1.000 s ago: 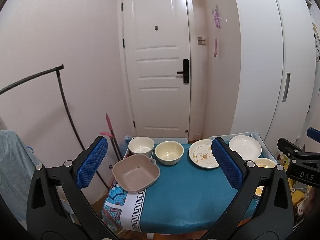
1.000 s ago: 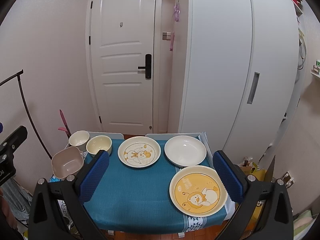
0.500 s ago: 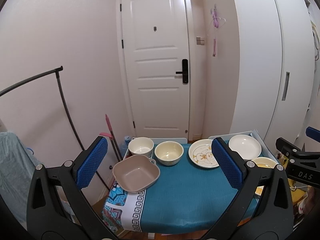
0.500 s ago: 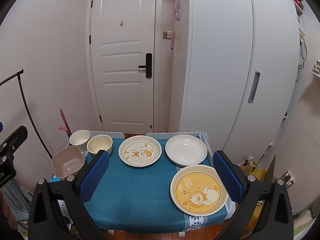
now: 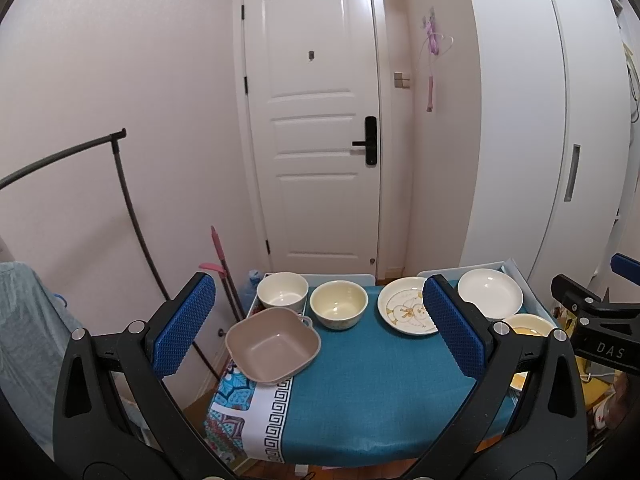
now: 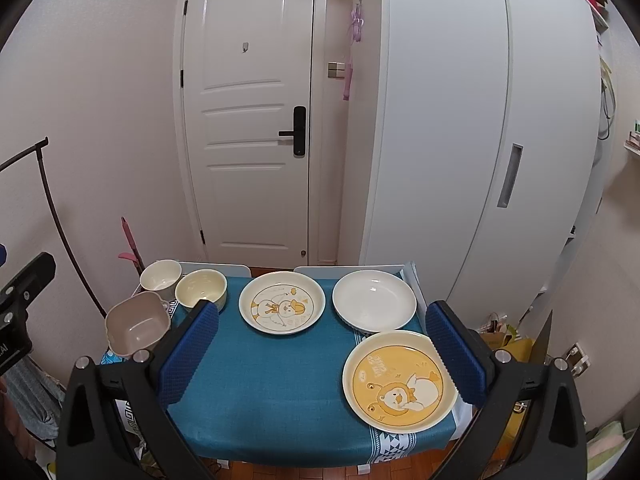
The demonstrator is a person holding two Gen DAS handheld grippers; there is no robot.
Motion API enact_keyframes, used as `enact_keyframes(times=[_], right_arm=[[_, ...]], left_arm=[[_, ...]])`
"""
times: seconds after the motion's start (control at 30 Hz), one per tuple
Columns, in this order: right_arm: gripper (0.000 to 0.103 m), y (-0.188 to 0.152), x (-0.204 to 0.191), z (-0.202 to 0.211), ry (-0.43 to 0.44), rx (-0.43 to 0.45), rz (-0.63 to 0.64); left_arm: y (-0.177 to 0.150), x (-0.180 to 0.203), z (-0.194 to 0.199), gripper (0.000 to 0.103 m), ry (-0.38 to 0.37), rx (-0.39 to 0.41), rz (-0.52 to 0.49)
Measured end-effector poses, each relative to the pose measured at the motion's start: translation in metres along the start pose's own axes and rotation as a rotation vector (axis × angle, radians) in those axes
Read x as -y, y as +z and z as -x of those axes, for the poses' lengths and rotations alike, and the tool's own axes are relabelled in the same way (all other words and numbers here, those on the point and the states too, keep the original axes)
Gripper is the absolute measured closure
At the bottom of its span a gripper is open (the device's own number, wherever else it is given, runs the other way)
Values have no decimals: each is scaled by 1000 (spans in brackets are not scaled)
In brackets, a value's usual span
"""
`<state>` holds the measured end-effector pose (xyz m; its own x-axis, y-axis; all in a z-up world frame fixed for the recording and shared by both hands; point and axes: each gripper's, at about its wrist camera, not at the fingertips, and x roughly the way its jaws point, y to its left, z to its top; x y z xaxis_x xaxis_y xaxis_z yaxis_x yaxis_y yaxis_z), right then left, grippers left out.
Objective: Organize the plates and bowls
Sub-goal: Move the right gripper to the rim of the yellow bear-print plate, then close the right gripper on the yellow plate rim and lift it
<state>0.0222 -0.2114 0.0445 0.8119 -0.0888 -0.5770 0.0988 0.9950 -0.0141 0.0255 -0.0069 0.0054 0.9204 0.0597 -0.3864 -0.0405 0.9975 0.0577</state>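
Your left hand-held gripper [image 5: 320,326] hangs above the near edge of the surface [image 5: 372,392] with its blue pads spread wide and nothing between them. In its view the taupe square bowl [image 5: 273,349] sits just ahead at the left edge, partly overhanging the patterned end of the teal cloth [image 5: 360,408]. Behind that bowl stands a white bowl [image 5: 282,291], and just beside it to the right a cream bowl [image 5: 339,309]; the two look very close, though you cannot tell from here whether they touch.

Your right hand-held gripper [image 6: 322,348] is also gaping wide and holds nothing, poised over the near middle of the cloth. Its right pad overlaps the rim of the yellow bear plate [image 6: 399,385] in the picture, but whether it touches the plate cannot be told. That plate lies at the near right corner of the surface. Beyond it sits the plain white plate [image 6: 374,299], with the two rims very close. To the left of the white plate, apart from it, lies the duck plate [image 6: 282,302], roughly at the middle of the far edge.

So the bowls are grouped on the left side and the three plates lie separately on the centre and right, none stacked. Beyond the surface stand a white door [image 6: 248,120] and a white wardrobe [image 6: 480,140].
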Motion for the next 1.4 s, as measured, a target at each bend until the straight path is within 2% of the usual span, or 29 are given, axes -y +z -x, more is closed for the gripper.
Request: enact_keyframes(times=[0.23,0.47,0.63,0.8,1.0,1.07,1.1,1.17,1.33,1.4], right_arm=[[0,0,-1,-3,3,-13,-6],[0,-11,28,-19,40,-76,-89],[0,-36,77,-44,46,-166,-173],[1,-73,141,-79,48,-268,-235],[20,-117,209,-139,133,-418,-281],[31,-129,228,-160,175,-471,-301],[34,-135,234,-169,198,-492,-309],[40,-147,247,-188,251,-526,-319],[52,-159,258,-220,324,-576,-310],[59,-159,263,-227,347,-577,-309]], left_arm=[[1,-1,-9,0,-15,-16,-10],[1,16,-35,0,-99,-61,-37],[-15,58,-69,0,-236,-167,-40],[-54,124,-124,0,-333,-364,-84],[-110,203,-182,2,-430,-572,-71],[-130,227,-204,9,-447,-654,-75],[-138,237,-213,12,-448,-689,-74],[-150,249,-225,23,-450,-736,-67],[-170,279,-244,32,-448,-805,-76],[-176,286,-248,41,-446,-824,-80]])
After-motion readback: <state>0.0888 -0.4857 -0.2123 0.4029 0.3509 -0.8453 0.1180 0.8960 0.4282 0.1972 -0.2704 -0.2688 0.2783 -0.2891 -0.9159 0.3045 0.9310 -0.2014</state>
